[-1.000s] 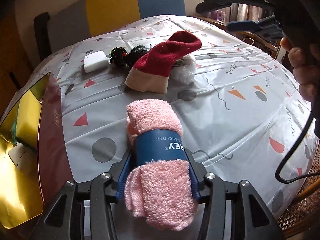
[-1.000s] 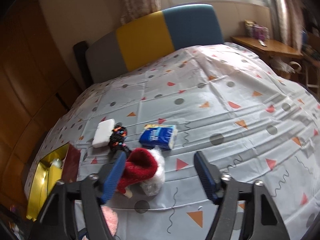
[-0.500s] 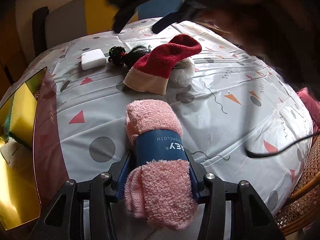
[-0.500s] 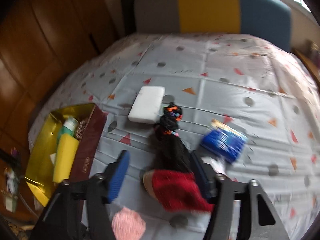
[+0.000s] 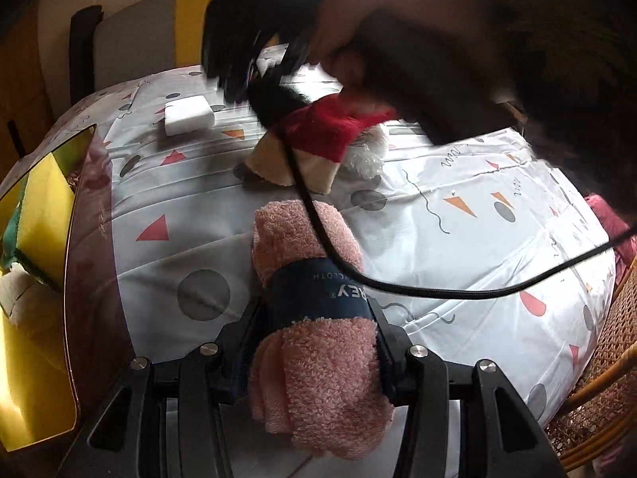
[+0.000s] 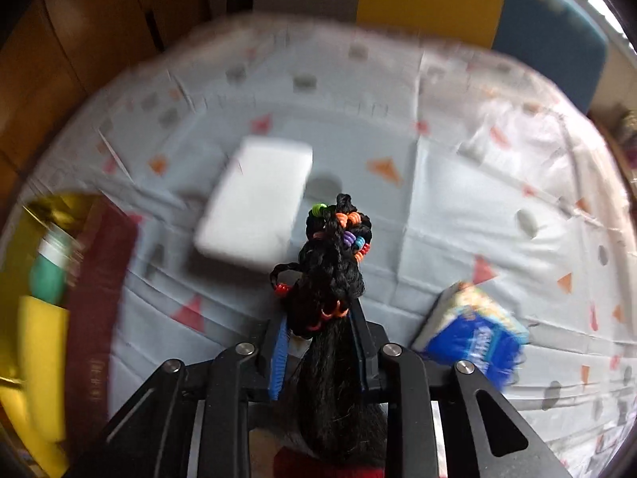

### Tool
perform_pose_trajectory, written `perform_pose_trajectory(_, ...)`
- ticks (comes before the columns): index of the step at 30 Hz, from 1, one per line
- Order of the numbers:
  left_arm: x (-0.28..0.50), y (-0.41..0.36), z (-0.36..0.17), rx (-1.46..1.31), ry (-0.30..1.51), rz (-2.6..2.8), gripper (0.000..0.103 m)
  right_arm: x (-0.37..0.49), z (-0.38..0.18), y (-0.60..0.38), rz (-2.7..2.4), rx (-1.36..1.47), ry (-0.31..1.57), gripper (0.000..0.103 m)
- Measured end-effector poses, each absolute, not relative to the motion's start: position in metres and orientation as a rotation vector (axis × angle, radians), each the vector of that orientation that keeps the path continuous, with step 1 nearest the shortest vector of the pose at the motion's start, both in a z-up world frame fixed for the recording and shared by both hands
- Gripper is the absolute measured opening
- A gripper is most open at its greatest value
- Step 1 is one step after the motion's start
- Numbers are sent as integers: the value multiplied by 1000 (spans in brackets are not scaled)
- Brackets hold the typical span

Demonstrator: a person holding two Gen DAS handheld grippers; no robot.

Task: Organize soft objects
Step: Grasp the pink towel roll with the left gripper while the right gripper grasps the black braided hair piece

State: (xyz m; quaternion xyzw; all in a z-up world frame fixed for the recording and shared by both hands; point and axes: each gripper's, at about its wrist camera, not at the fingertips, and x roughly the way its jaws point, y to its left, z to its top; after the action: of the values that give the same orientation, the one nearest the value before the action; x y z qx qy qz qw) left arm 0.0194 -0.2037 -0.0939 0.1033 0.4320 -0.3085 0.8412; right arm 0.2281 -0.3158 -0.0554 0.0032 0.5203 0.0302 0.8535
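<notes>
Left wrist view: the left gripper [image 5: 318,330] pinches a rolled pink dishcloth [image 5: 314,318] by its dark blue paper band, the roll lying lengthwise between the jaws and sticking out past both ends. To its left, the maroon wall of an open gold-lined box [image 5: 91,239] stands close beside the gripper, with a yellow sponge [image 5: 43,203] inside; bare patterned tablecloth [image 5: 458,247] runs off to the right as far as the table edge, crossed by a black cable [image 5: 438,290] that drapes over the dishcloth. Beyond the roll lies a red sock [image 5: 330,135] with a cream cuff, partly under the blurred right hand and tool. Right wrist view: the right gripper [image 6: 320,338] is clamped on a black braided hairpiece [image 6: 330,275] strung with coloured beads, its loose tail trailing back between the jaws. A white block [image 6: 254,215] lies just ahead to the left, a blue tissue pack [image 6: 473,334] near on the right, and the box sits at the left edge.
</notes>
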Motion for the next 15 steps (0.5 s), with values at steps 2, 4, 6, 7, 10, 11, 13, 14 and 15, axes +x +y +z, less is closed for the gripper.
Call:
perform_pose_trajectory(2,18,-204,-94,216,911,-647,49,209,-21,-325,62,40,989,27)
perform_pose_trajectory(4,17,-204,-94,215,909,-645,49,190,9,-336,51,69,897,27)
perform_pose_trajectory(6,17,-204,-94,212,907,-643,49,169,38,-349,29,97,818,27)
perform_pose_trajectory(7,17,-204,-94,214,906,-642,49,155,52,-358,12,108,778,27)
perform_pose_trajectory(10,16,-202,-94,206,904,-642,48,124,80,-379,-44,119,725,27)
perform_pose_trajectory(11,15,-201,-94,203,904,-643,47,115,84,-385,-65,126,725,27)
perform_pose_trajectory(13,16,-200,-94,198,905,-641,45,94,82,-403,-106,146,745,27)
perform_pose_trajectory(14,16,-199,-94,195,906,-642,45,84,77,-411,-132,148,764,27)
perform_pose_trajectory(15,16,-199,-94,195,906,-642,45,79,71,-418,-156,149,780,27)
